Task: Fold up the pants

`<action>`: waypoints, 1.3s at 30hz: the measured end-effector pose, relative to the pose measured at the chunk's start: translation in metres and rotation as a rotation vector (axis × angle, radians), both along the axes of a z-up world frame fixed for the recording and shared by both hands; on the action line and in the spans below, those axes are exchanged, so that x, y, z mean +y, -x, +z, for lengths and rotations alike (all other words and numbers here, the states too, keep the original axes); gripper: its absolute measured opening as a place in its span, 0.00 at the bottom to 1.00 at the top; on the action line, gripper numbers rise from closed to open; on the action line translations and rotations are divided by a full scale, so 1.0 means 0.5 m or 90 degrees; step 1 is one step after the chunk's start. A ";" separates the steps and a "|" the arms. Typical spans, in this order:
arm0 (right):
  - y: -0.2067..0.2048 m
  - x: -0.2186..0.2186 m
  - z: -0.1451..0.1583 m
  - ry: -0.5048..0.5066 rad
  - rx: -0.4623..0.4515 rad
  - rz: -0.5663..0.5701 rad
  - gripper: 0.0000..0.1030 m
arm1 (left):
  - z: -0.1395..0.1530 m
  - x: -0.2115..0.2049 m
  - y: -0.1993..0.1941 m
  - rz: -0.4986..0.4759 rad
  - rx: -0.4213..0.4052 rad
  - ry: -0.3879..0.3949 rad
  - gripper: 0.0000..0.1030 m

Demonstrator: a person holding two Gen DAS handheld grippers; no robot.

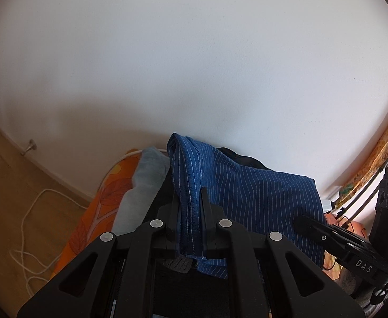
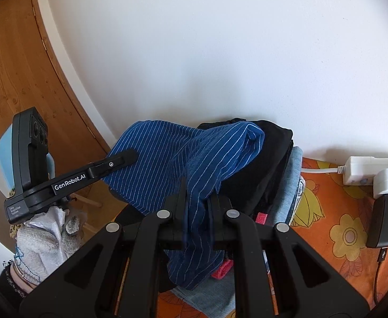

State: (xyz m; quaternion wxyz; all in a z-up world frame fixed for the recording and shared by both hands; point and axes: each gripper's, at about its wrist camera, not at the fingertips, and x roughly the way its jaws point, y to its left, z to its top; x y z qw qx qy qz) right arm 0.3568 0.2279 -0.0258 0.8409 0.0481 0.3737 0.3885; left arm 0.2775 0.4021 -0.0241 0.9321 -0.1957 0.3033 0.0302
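The blue pinstriped pants (image 1: 247, 188) hang stretched between my two grippers, lifted above a pile of clothes. My left gripper (image 1: 190, 204) is shut on a bunched edge of the pants; it also shows in the right wrist view (image 2: 126, 157) at the cloth's left side. My right gripper (image 2: 197, 198) is shut on the other bunched edge of the blue pants (image 2: 167, 153); it also shows in the left wrist view (image 1: 302, 221) at the cloth's right side.
Under the pants lie black garments (image 2: 270, 164) and light blue jeans (image 1: 143, 185) on an orange flowered sheet (image 2: 339, 212). A white power strip (image 2: 366, 169) and black charger (image 2: 384, 220) lie at right. A white wall stands close behind. A wooden door (image 2: 16, 61) is at left; a white cable (image 1: 29, 212) lies on the floor.
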 end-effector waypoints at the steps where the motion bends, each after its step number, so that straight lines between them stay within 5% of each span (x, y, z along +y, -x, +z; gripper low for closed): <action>1: -0.003 -0.008 -0.004 0.001 0.010 -0.004 0.11 | -0.003 0.000 -0.003 0.001 0.005 -0.003 0.09; 5: -0.022 -0.030 -0.026 0.014 0.032 -0.028 0.15 | -0.014 0.011 -0.010 0.019 0.021 -0.017 0.11; 9: -0.021 -0.051 -0.029 0.035 0.036 -0.047 0.32 | -0.020 0.019 -0.013 0.059 0.045 -0.049 0.15; 13: -0.012 -0.070 -0.029 0.055 0.029 -0.041 0.34 | -0.016 0.039 -0.002 0.086 0.054 -0.030 0.26; 21: 0.001 -0.099 -0.020 0.053 0.026 -0.037 0.36 | 0.027 0.017 0.048 0.091 0.048 -0.045 0.27; 39: 0.195 -0.258 0.126 0.055 -0.079 -0.025 0.56 | 0.174 -0.224 0.234 0.043 -0.016 -0.157 0.63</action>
